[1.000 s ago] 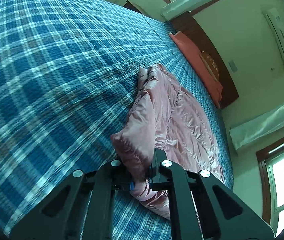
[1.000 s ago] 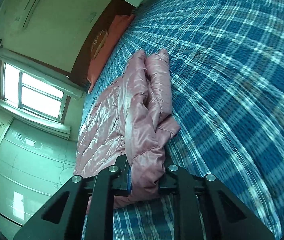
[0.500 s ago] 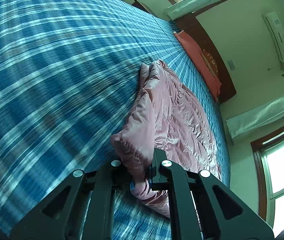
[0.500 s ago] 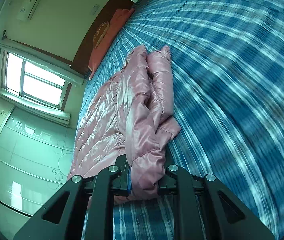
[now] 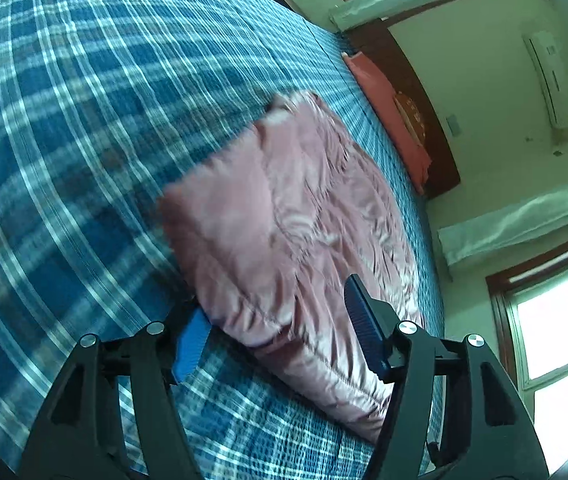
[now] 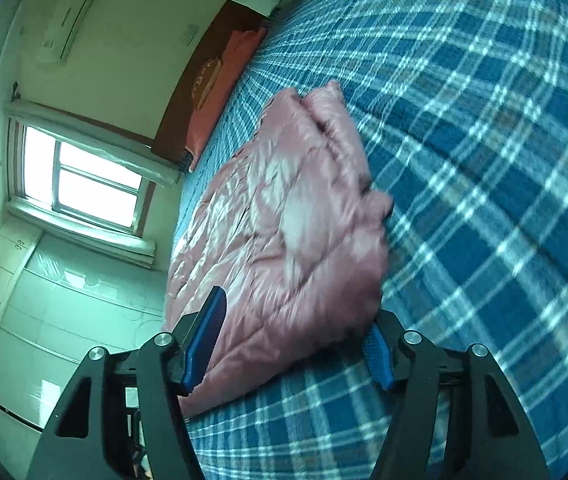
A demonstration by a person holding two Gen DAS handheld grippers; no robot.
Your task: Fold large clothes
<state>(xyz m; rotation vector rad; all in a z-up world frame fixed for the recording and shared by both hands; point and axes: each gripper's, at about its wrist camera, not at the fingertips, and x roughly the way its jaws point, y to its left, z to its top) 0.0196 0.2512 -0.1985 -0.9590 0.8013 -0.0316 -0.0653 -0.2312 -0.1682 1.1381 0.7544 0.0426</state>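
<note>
A shiny pink quilted jacket point(image 5: 291, 216) lies folded on a blue plaid bed cover point(image 5: 84, 120). My left gripper point(image 5: 280, 332) is open, its blue-padded fingers point(image 5: 192, 340) spread to either side of the jacket's near edge, holding nothing. In the right wrist view the same jacket point(image 6: 284, 232) lies on the bed cover point(image 6: 483, 160). My right gripper point(image 6: 295, 340) is open too, fingers point(image 6: 204, 336) either side of the jacket's near end, not gripping it.
A salmon pillow point(image 5: 387, 108) lies against the dark wooden headboard point(image 5: 439, 136) at the far end of the bed. Windows point(image 6: 92, 184), a wall air conditioner point(image 5: 551, 80) and pale wardrobes point(image 6: 44, 320) surround the bed.
Both grippers were shut on the jacket's raised edge; both have now opened and let go. The jacket has dropped flat onto the bed.
</note>
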